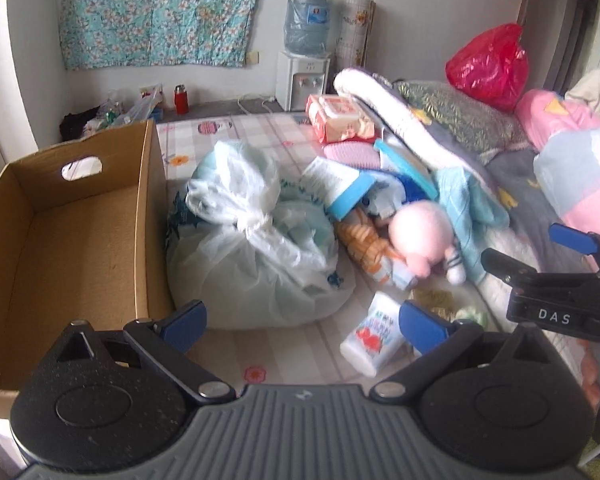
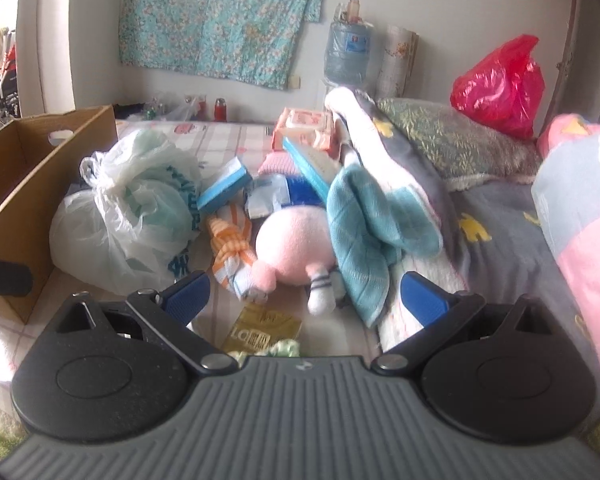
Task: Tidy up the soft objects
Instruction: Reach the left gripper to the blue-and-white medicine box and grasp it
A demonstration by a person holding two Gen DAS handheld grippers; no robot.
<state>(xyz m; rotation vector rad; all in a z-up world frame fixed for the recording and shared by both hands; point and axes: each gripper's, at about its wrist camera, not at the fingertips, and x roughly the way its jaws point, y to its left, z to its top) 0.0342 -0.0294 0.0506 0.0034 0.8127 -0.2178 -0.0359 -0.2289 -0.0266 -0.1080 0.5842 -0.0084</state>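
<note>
A pink plush toy lies on the bed in a pile with an orange-striped cloth, a light blue towel and a tied white plastic bag. An open cardboard box stands at the left, with nothing in it. My left gripper is open above the bed near the bag. My right gripper is open just in front of the plush toy.
A white tissue pack lies by my left gripper. A gold packet lies under my right gripper. Blue-edged boxes, pink packs, folded blankets, pillows and a red bag crowd the right side.
</note>
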